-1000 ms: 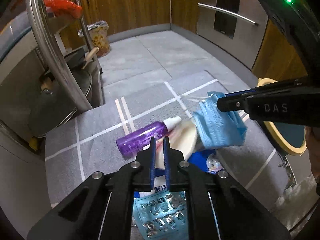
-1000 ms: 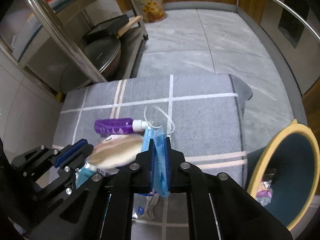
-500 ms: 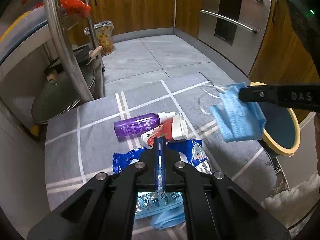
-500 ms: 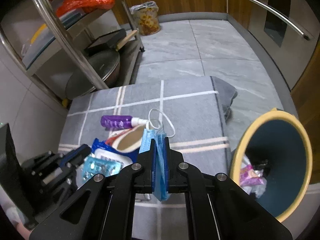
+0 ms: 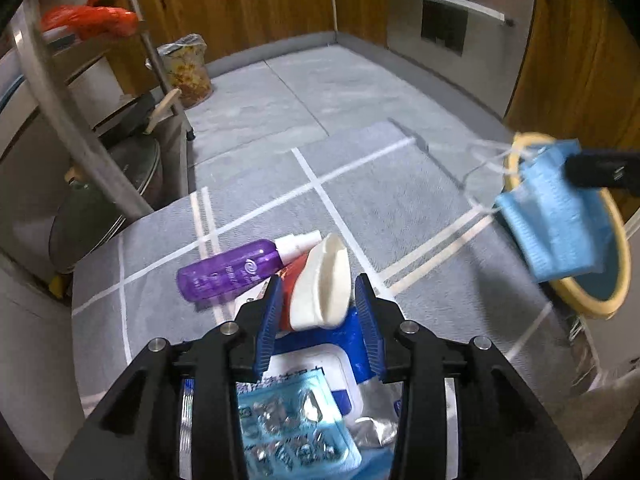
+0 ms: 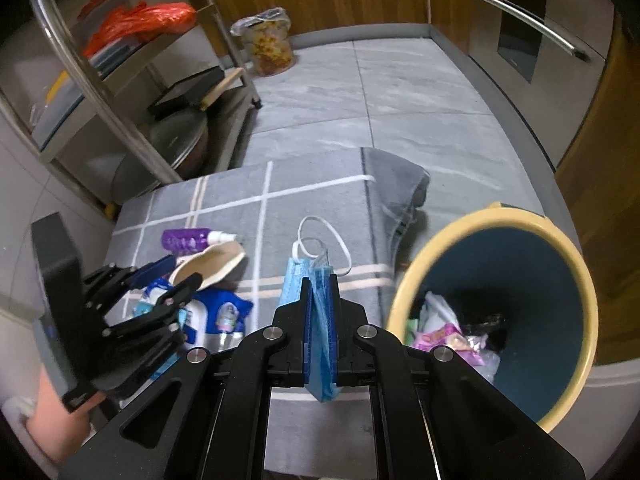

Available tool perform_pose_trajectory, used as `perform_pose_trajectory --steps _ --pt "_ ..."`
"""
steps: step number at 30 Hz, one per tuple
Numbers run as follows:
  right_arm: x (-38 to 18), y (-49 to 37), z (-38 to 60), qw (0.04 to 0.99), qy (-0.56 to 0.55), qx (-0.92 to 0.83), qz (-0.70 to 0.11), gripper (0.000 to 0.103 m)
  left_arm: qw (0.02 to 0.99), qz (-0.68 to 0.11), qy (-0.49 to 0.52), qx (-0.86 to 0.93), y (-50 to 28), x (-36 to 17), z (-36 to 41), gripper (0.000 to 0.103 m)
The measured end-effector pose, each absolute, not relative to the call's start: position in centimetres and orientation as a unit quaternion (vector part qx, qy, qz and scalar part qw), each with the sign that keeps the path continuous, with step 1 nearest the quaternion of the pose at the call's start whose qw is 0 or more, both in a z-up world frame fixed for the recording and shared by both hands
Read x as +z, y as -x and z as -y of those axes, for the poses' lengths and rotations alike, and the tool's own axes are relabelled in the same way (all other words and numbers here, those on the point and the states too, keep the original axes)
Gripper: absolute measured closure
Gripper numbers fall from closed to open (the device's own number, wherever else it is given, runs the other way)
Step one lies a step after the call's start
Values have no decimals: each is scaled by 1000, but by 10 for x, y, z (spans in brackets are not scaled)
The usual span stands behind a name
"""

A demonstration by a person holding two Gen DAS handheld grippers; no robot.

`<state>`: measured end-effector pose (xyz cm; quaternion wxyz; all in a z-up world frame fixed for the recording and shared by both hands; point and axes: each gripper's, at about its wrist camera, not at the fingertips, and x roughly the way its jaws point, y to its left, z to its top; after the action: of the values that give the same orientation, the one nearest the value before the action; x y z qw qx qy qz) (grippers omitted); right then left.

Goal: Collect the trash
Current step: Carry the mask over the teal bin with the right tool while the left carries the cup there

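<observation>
Left claw (image 5: pixel 316 300) is opening over the litter pile, its blue pads standing either side of a white tube (image 5: pixel 324 284) without pressing on it. Right claw (image 6: pixel 320 320) is clamped shut on a folded blue face mask (image 6: pixel 316 280), which hangs with its white ear loops (image 6: pixel 324 240) dangling, just beside the yellow-rimmed bin (image 6: pixel 576 264). From the left wrist view the mask (image 5: pixel 556 216) hangs in front of the bin's rim (image 5: pixel 580 304).

Surface: a grey cloth with white grid lines (image 6: pixel 312 192) covers the tabletop; one corner droops in folds toward the bin. On it lie a purple spray bottle (image 5: pixel 228 272), a blue-and-white wipes packet (image 5: pixel 320 356) and a pale blue blister pack (image 5: pixel 292 420), all bunched together under the left claw. Wrappers already sit inside the bin (image 6: pixel 444 332).

Room: grey tiled floor (image 6: pixel 400 92), wooden cabinets, a steel appliance door with a bar handle (image 6: pixel 528 20), and a metal rack (image 6: pixel 100 92) holding a pan lid and orange bags. A filled plastic bag (image 6: pixel 268 40) stands on the floor by the cabinets.

Change: half a second ago the left claw was fully closed and a little farther from the tube; the mask has travelled from above the cloth to the bin's edge.
</observation>
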<state>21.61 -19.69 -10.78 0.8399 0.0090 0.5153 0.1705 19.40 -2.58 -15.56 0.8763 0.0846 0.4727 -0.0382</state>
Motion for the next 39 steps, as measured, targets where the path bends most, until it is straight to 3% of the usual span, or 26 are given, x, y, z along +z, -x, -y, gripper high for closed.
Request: perform_pose_trajectory --steps 2,5,11,27,34,39 --pt "-108 -216 201 840 -8 171 -514 95 874 -475 -95 -30 -198 -160 29 80" --pt "-108 -216 208 841 -12 168 -513 95 877 -470 -98 -17 -198 -158 28 89" --pt "-103 -217 220 847 -29 160 -506 95 891 -441 -105 -14 -187 -138 31 99" --pt "-76 -194 283 871 -85 101 -474 95 923 -366 -54 -102 -131 -39 84 99" --pt "-66 -171 320 886 -69 57 -456 95 919 -355 -70 -155 -113 -33 131 99" --pt "-72 -161 352 877 -115 39 -465 95 909 -368 -94 -171 -114 -45 156 99"
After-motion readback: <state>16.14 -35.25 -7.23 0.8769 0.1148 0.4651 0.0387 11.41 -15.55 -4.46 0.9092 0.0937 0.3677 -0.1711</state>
